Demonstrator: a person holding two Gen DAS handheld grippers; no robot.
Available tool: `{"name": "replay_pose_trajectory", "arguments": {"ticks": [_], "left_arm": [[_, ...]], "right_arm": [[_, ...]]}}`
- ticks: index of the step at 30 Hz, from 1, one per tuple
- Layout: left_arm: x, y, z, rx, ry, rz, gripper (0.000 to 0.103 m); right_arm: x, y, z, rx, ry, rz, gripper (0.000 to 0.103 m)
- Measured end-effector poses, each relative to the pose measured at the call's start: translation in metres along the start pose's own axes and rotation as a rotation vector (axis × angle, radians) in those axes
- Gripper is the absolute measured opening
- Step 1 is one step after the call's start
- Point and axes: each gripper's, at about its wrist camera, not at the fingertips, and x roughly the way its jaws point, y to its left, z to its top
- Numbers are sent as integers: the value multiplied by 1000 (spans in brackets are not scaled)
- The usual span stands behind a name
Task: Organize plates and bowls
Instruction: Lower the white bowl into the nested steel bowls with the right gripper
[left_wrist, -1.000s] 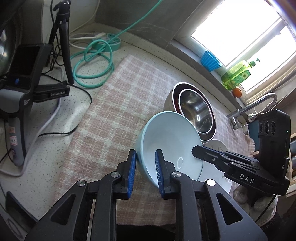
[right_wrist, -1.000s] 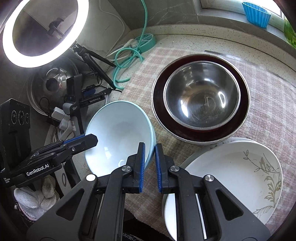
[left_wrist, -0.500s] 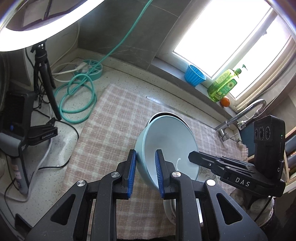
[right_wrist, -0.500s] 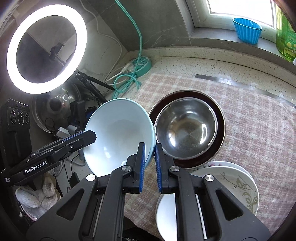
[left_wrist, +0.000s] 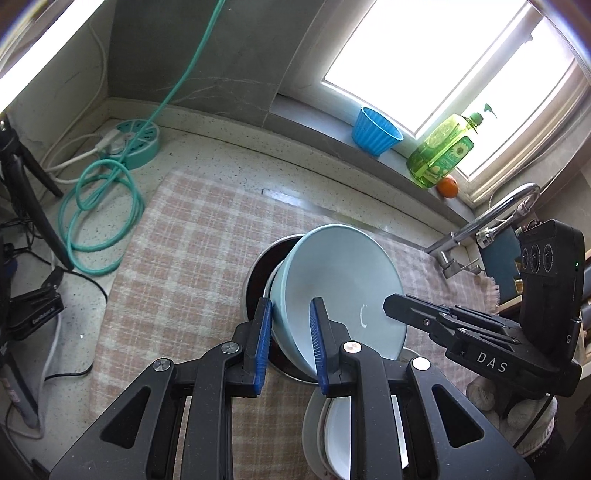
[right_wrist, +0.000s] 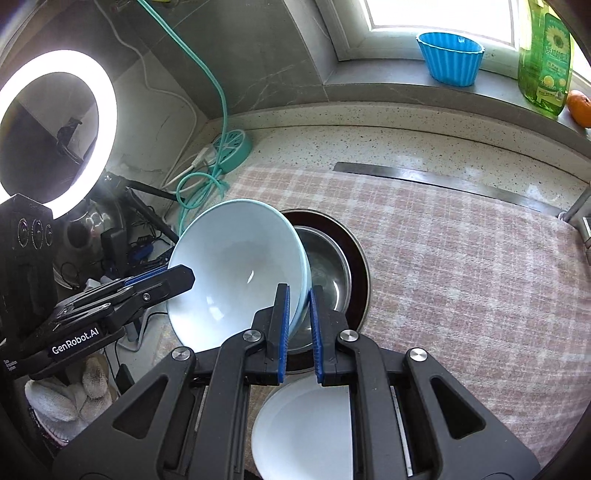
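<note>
A light blue bowl (left_wrist: 340, 284) is held in the air, tilted, by both grippers. My left gripper (left_wrist: 290, 339) is shut on its near rim. My right gripper (right_wrist: 298, 321) is shut on the opposite rim of the same bowl (right_wrist: 236, 269). Under the bowl a steel bowl (right_wrist: 328, 273) sits nested inside a dark brown bowl (right_wrist: 356, 258) on the checked cloth (right_wrist: 461, 266). The brown bowl's rim (left_wrist: 255, 280) shows past the blue bowl in the left wrist view. White plates (right_wrist: 306, 428) lie stacked on the cloth just below my fingers, also in the left wrist view (left_wrist: 332, 443).
A teal hose (left_wrist: 99, 210) and a round power strip (left_wrist: 136, 140) lie at the back left. A blue cup (left_wrist: 375, 131), a green soap bottle (left_wrist: 443, 151) and an orange (left_wrist: 447, 186) stand on the sill. A tap (left_wrist: 487, 221) is right. A ring light (right_wrist: 55, 125) and tripod stand left.
Both grippers have lifted the blue bowl off the cloth and carried it over the nested steel and brown bowls. It now tilts above them. The plates have not moved.
</note>
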Motion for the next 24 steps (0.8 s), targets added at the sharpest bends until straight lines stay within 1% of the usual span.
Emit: {"name": "replay_pose_trajectory", "arguments": {"ticks": [8, 24], "left_arm": [[20, -4, 2, 6, 44, 8, 19], [40, 1, 1, 0, 95, 29, 19]], "right_arm": [[15, -14, 3, 3, 29, -28, 11], [29, -16, 2, -7, 70, -43, 11]]}}
